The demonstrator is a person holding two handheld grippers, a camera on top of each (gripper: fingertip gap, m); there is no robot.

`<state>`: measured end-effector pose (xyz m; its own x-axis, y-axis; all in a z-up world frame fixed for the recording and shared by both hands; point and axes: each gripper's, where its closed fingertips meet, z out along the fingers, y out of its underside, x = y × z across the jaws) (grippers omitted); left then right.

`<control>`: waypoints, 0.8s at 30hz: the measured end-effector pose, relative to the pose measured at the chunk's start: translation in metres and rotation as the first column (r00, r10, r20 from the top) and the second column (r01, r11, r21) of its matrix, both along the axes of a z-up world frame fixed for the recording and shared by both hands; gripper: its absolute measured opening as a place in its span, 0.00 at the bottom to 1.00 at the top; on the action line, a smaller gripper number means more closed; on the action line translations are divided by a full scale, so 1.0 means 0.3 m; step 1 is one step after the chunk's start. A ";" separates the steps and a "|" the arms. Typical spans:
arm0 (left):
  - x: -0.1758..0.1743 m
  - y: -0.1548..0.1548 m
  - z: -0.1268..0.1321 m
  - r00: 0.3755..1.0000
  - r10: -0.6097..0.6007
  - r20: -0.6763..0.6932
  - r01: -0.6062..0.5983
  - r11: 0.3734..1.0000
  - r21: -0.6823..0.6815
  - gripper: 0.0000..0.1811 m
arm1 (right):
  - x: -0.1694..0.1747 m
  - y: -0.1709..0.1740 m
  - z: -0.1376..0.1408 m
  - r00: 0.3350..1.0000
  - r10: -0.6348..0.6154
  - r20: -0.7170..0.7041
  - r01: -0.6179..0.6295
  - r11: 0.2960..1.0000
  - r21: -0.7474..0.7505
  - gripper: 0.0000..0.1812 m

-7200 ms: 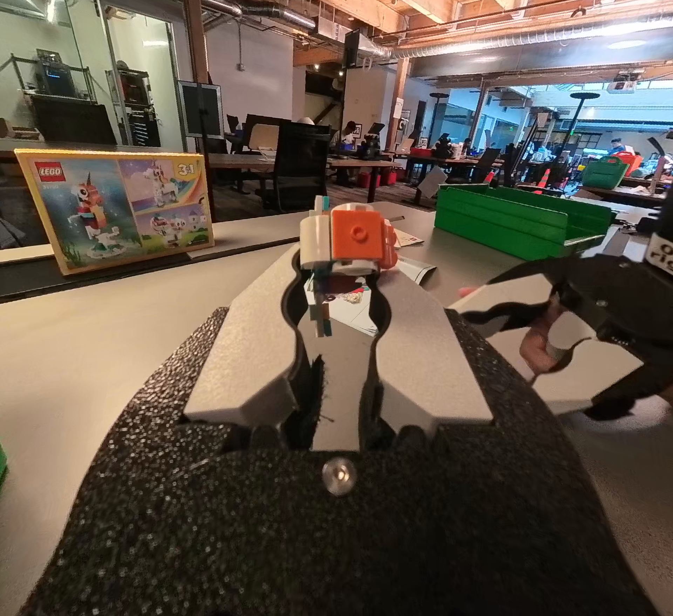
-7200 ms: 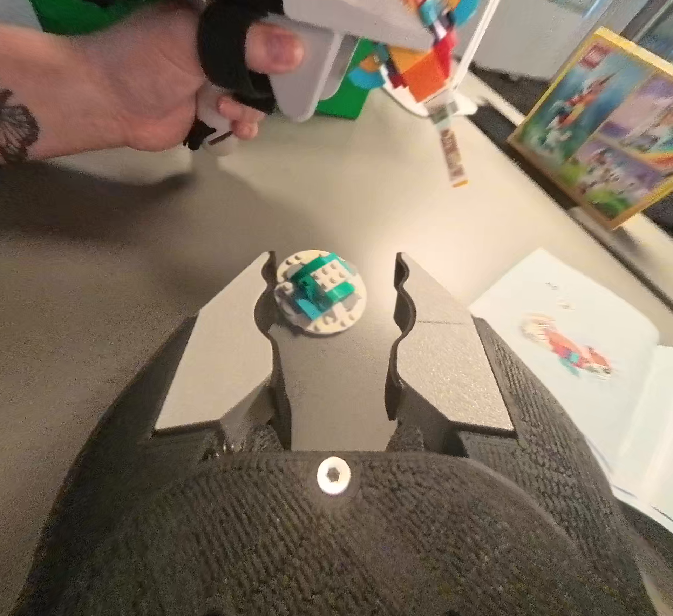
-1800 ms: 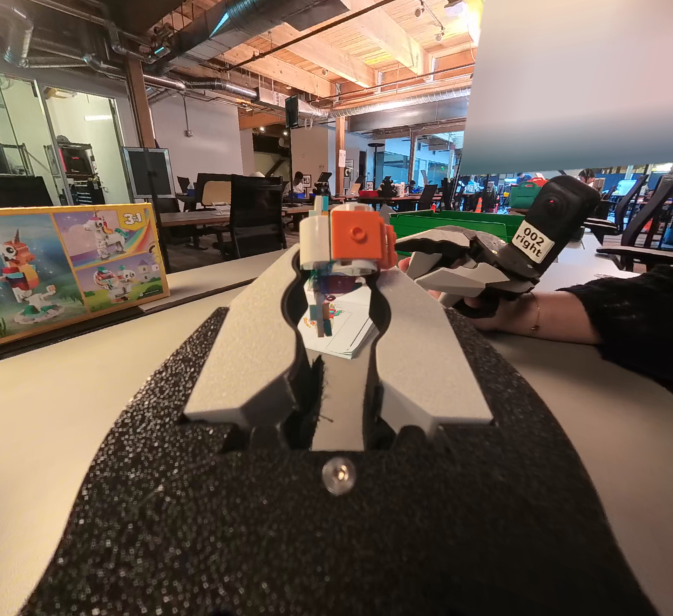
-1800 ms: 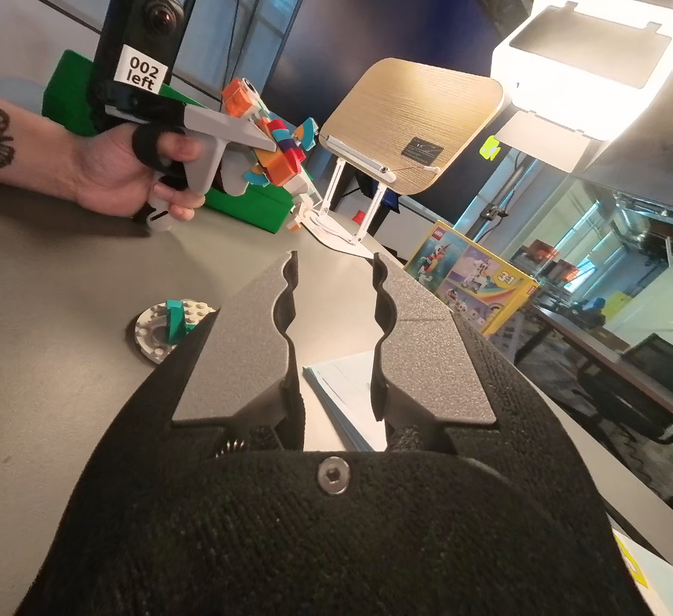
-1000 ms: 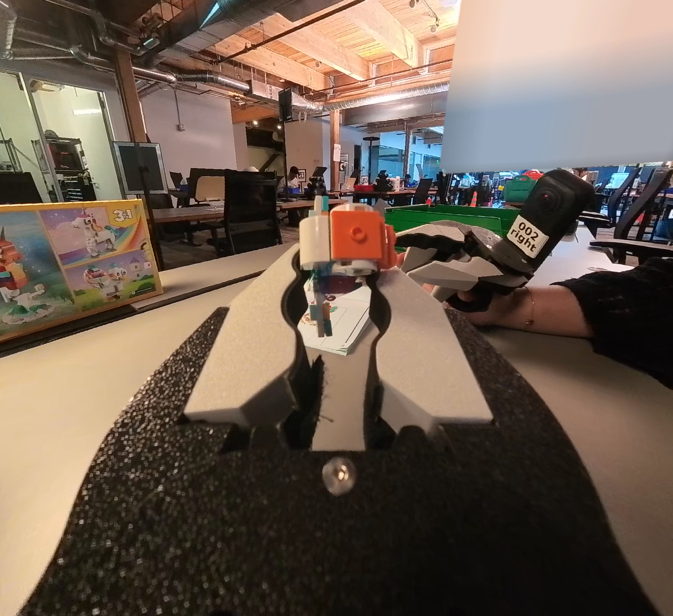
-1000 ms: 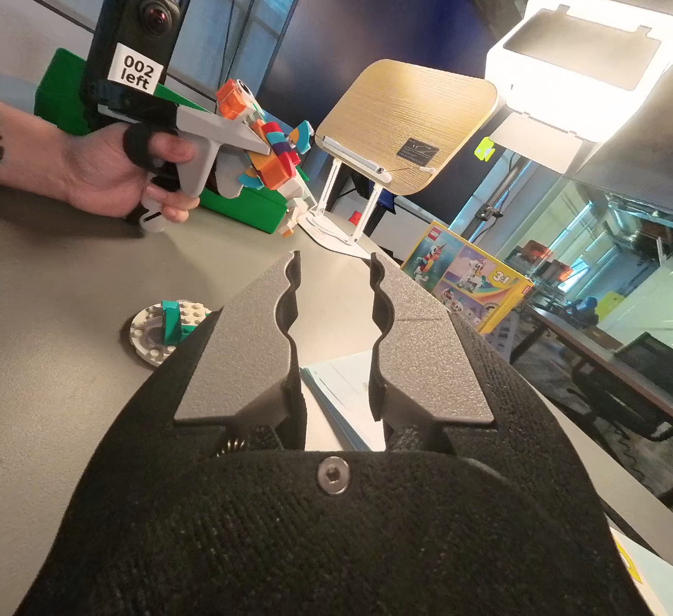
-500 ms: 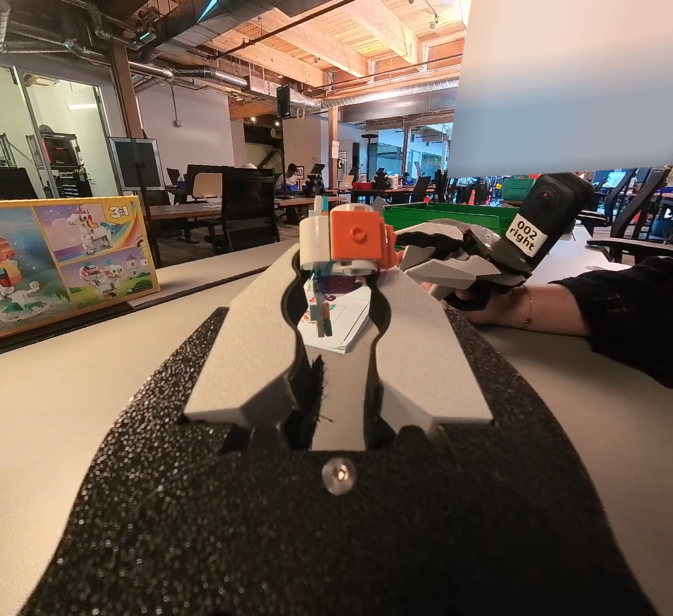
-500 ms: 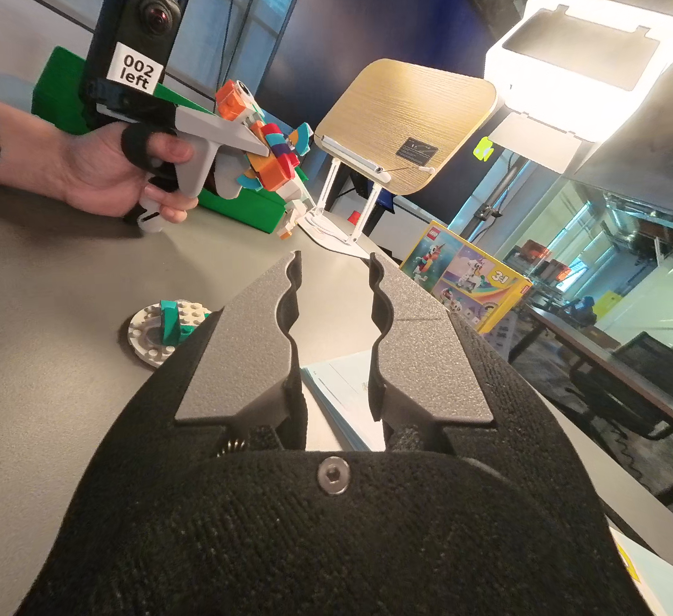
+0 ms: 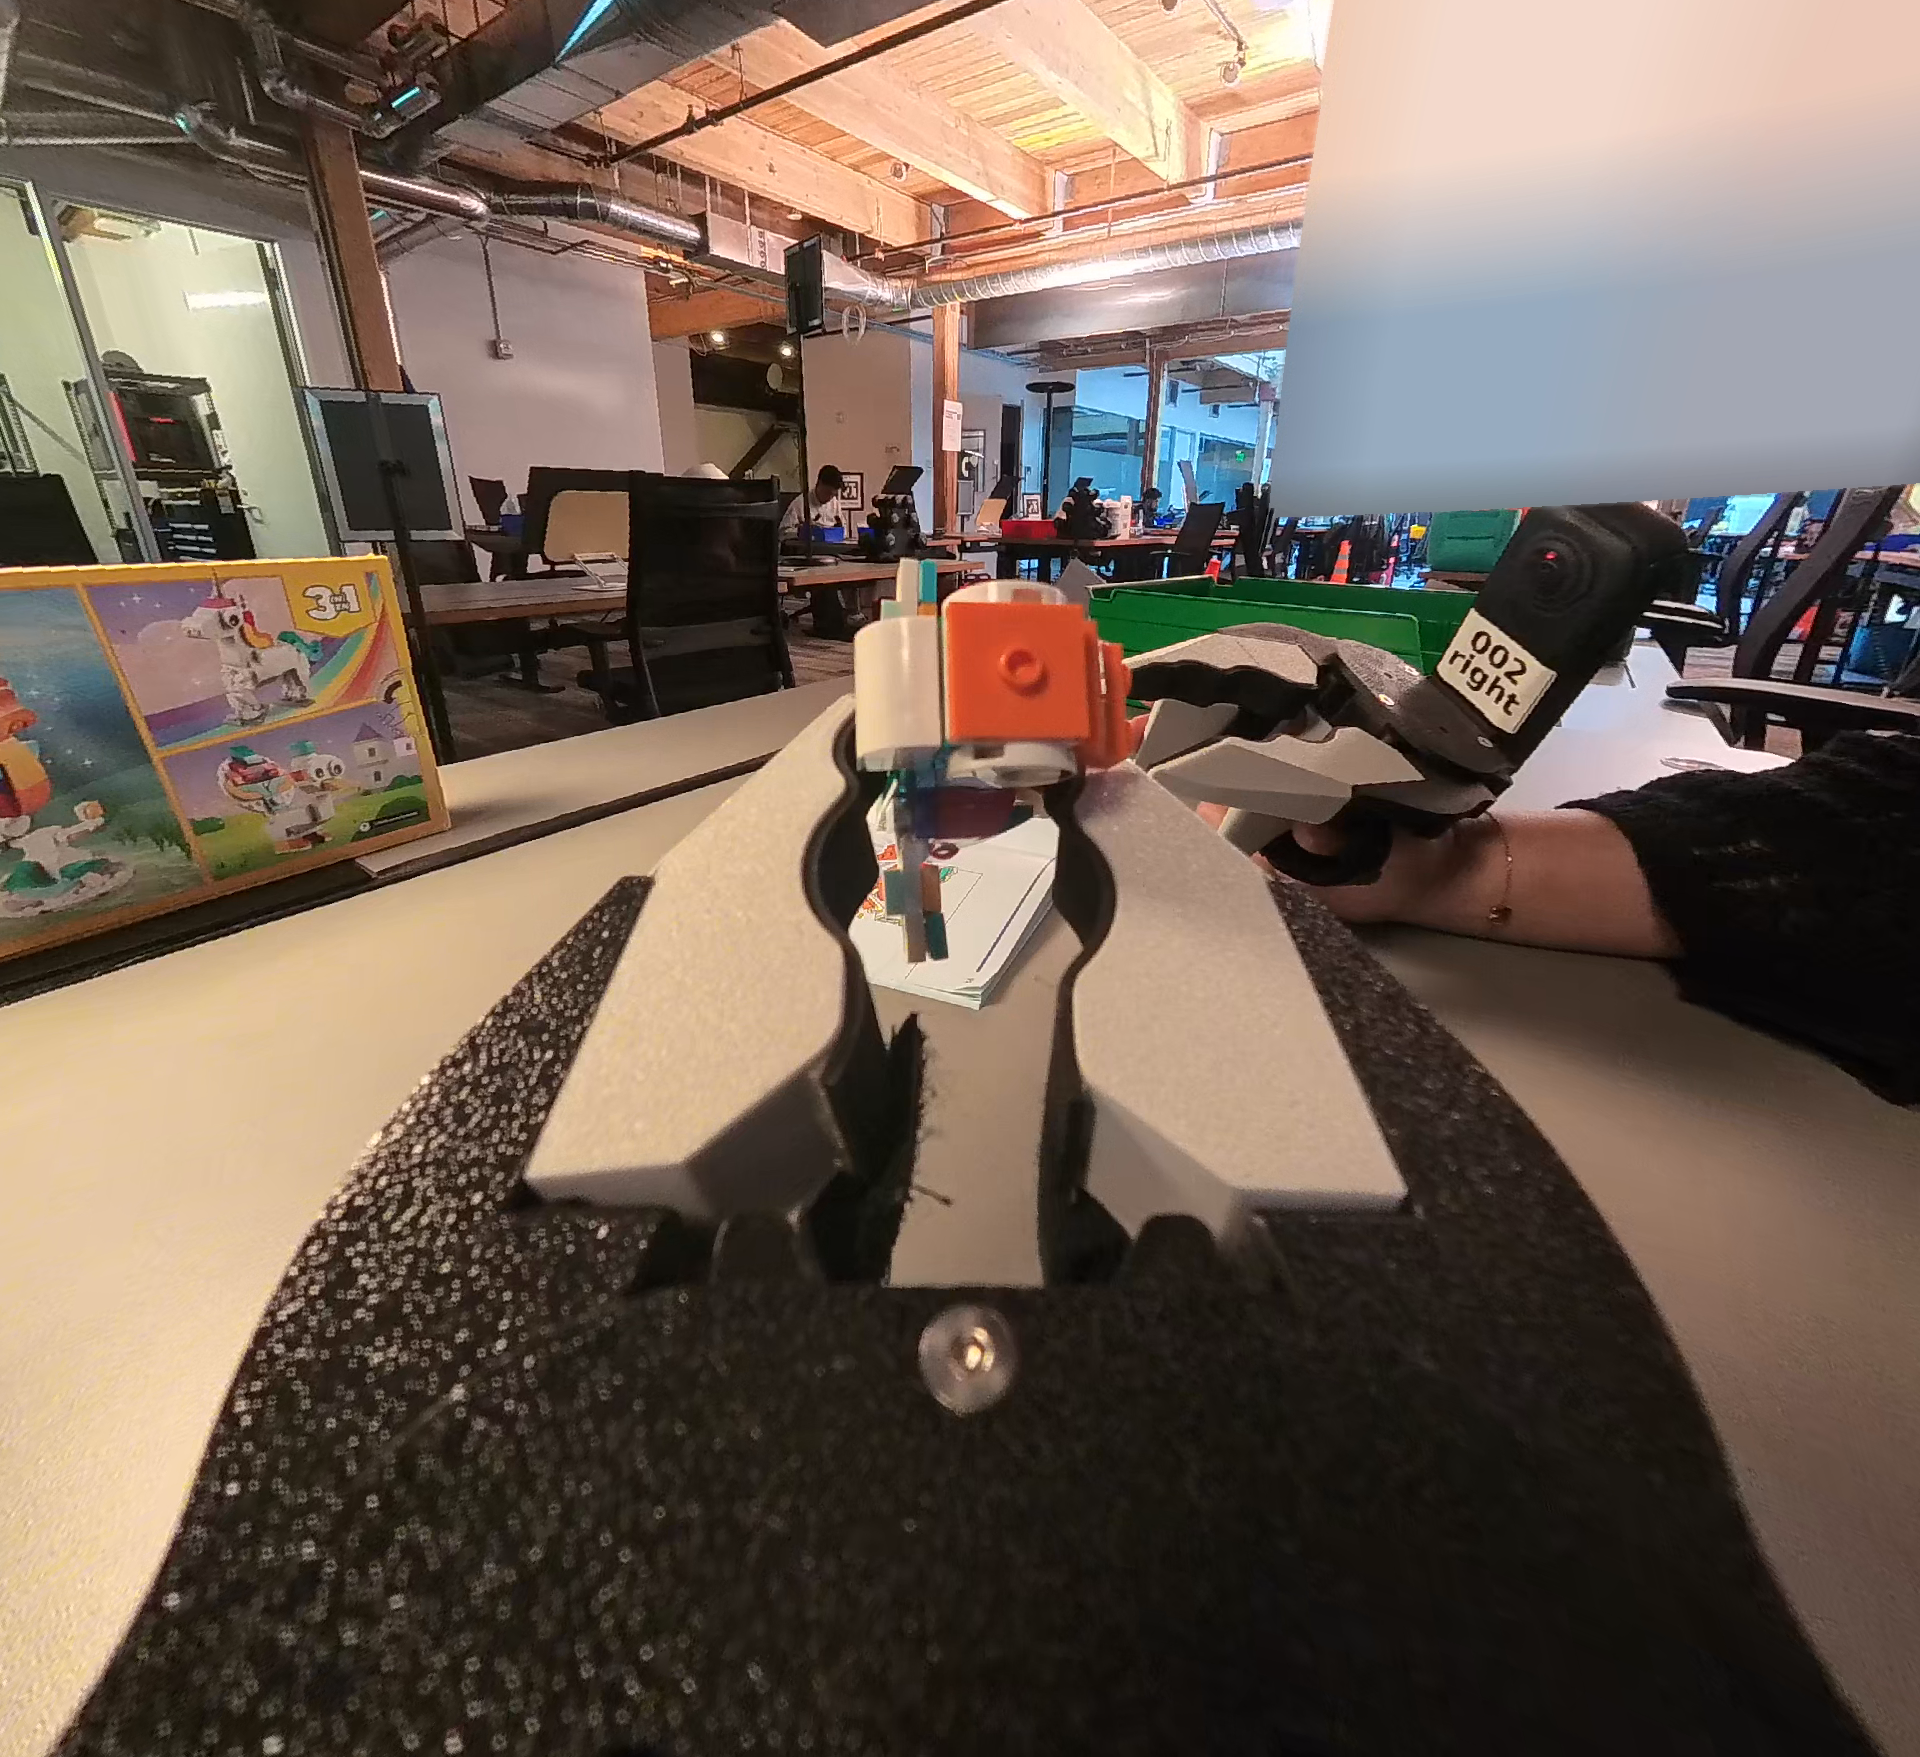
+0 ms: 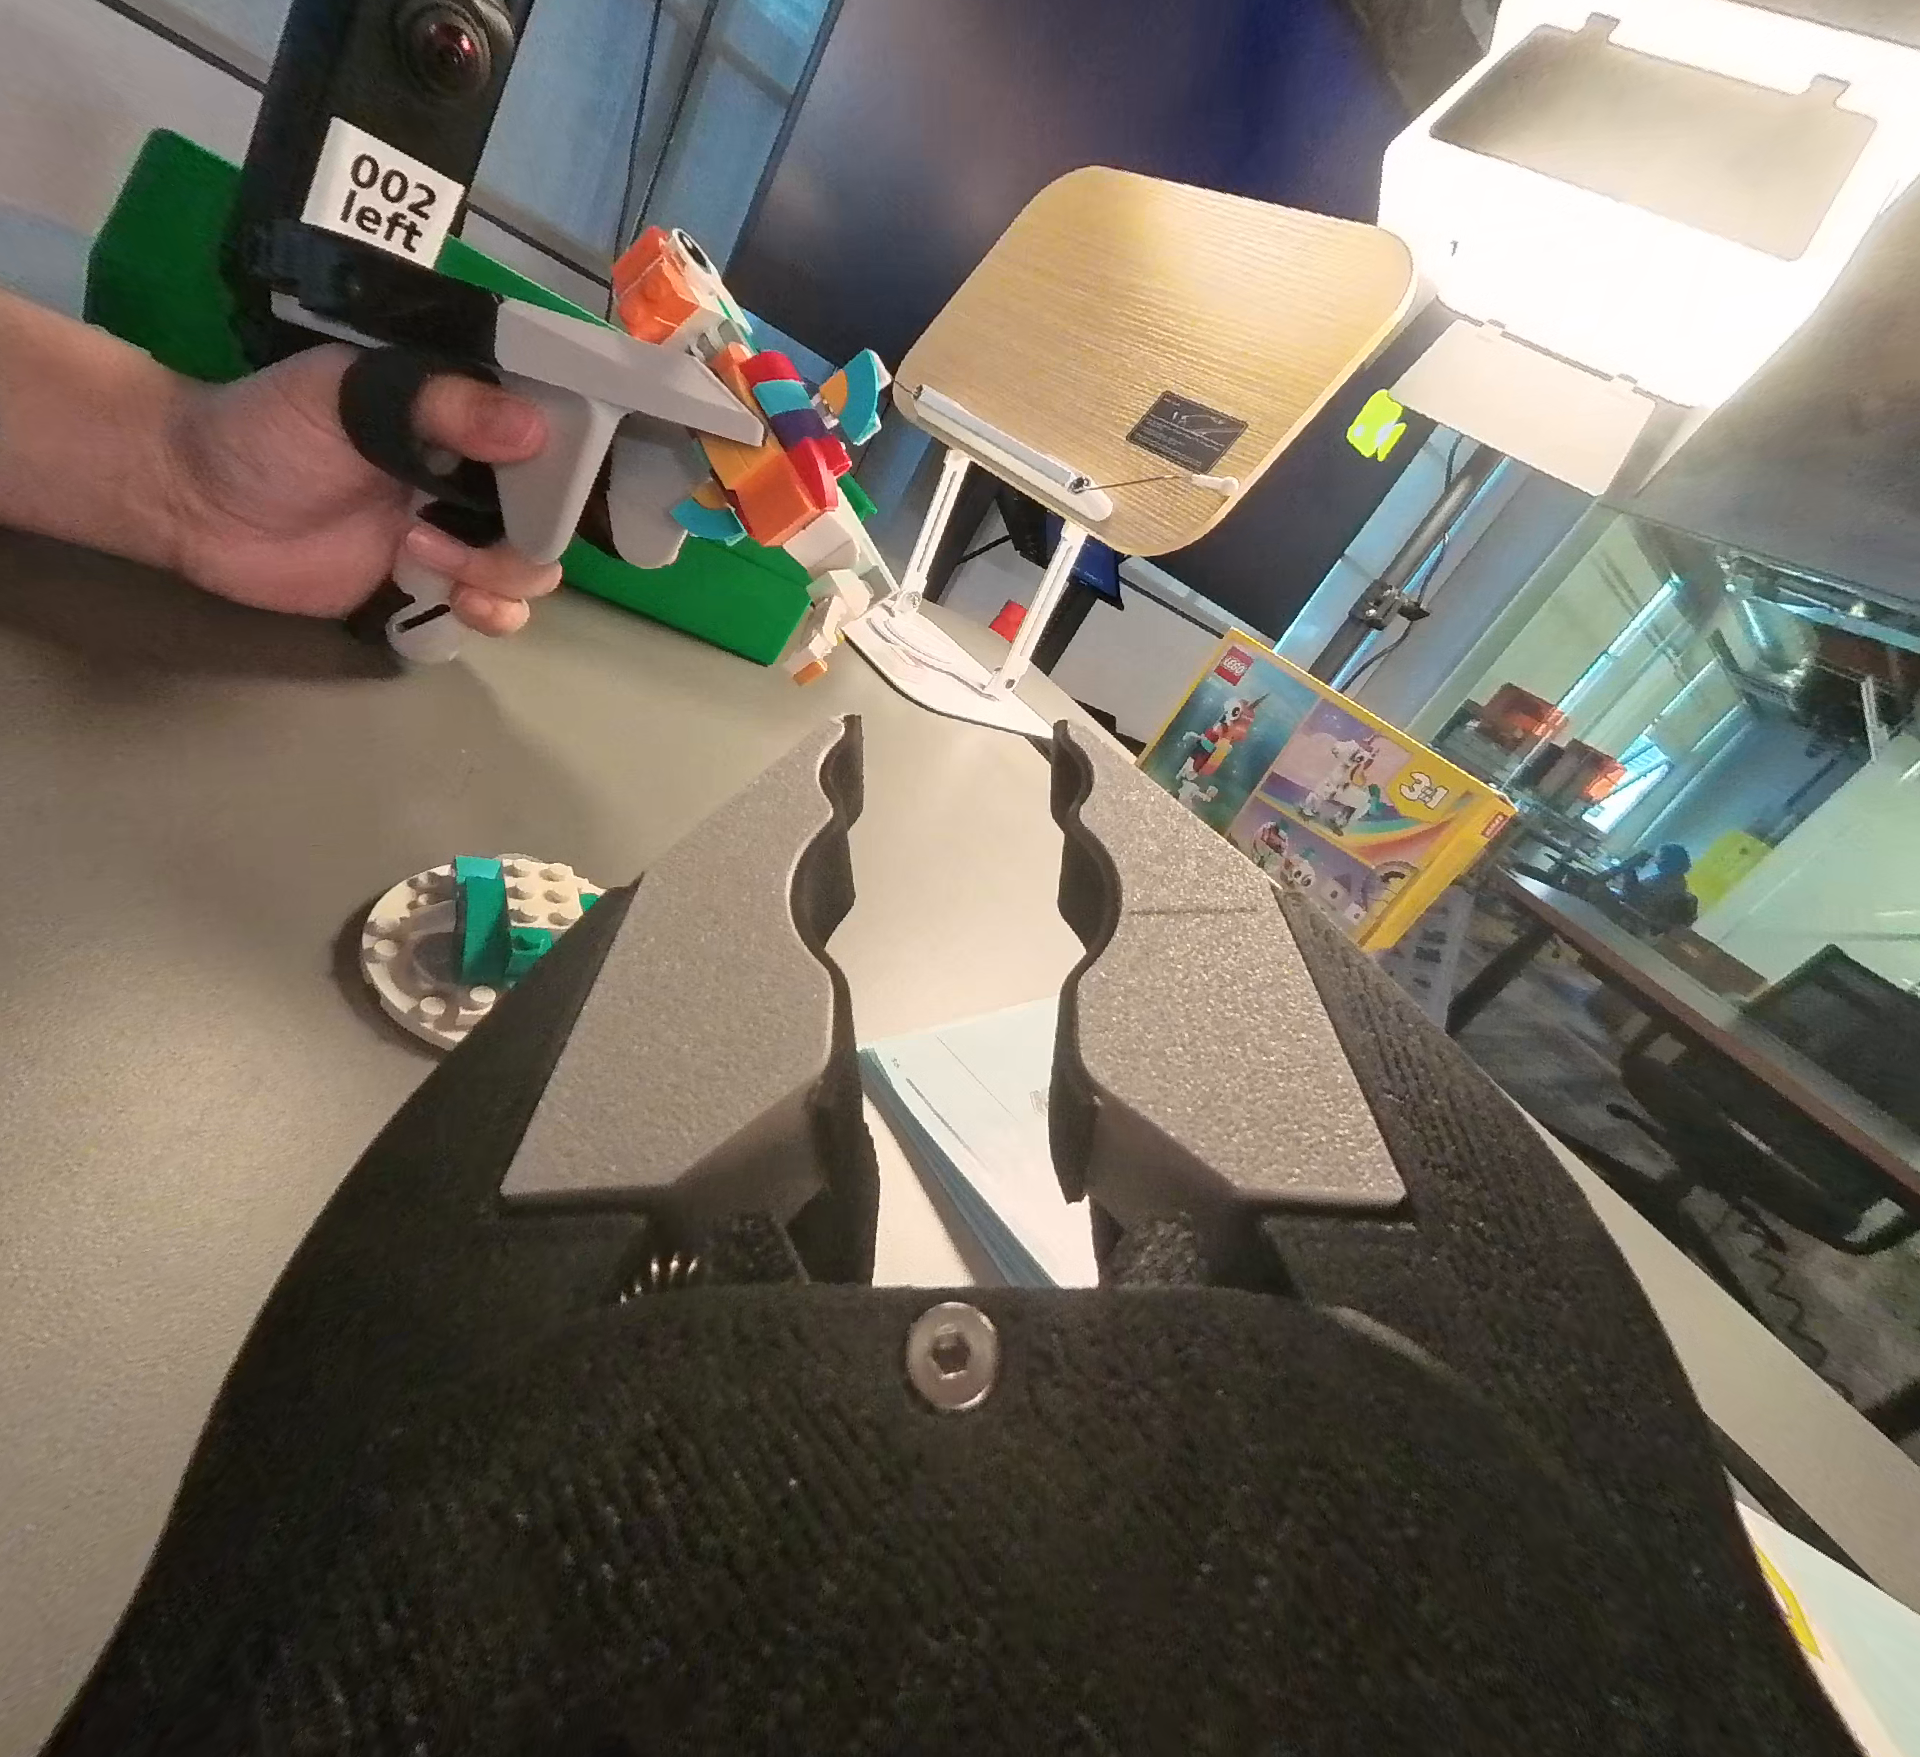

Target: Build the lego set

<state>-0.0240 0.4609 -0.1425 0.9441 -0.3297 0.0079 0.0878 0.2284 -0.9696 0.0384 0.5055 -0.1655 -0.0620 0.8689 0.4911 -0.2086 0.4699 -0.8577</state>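
Note:
My left gripper (image 9: 961,772) is shut on a multicoloured lego figure (image 9: 987,705) with an orange and white head, held above the grey table. The right wrist view shows that figure (image 10: 764,450) hanging from the left gripper (image 10: 727,419), its white legs pointing down. My right gripper (image 10: 951,741) is open and empty, low over the table. A round white lego base (image 10: 457,933) with teal pieces sits on the table to its left, partly hidden by the left finger. The right gripper also shows in the left wrist view (image 9: 1174,731).
An open instruction booklet (image 10: 987,1136) lies under my right gripper and shows in the left wrist view (image 9: 961,918). The yellow lego box (image 9: 197,741) stands at the table's back edge. A green bin (image 9: 1257,632), a wooden book stand (image 10: 1143,367) and a bright lamp (image 10: 1652,211) stand around.
Since 7.2 s ago my right gripper lifted away from the round base and tilted up. Over the last second both grippers have barely shifted; the left still holds the figure.

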 end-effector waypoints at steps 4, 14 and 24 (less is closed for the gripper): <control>0.000 -0.001 -0.003 1.000 0.001 0.000 -0.001 1.000 -0.001 0.15 | 0.000 0.000 0.000 1.000 0.001 0.000 -0.001 1.000 0.000 0.19; 0.004 0.015 -0.012 0.999 0.041 -0.033 -0.041 0.999 -0.005 0.15 | -0.001 -0.014 -0.007 1.000 0.006 0.006 -0.006 1.000 0.027 0.19; -0.006 0.025 -0.021 0.981 0.142 -0.135 -0.146 0.989 -0.016 0.15 | -0.033 -0.076 -0.037 0.995 -0.012 0.100 0.011 1.000 0.014 0.15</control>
<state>-0.0257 0.4685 -0.1486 0.9748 -0.1915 -0.1144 -0.0744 0.2044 -0.9761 0.0286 0.4827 -0.1765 -0.1013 0.8634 0.4943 -0.1164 0.4832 -0.8678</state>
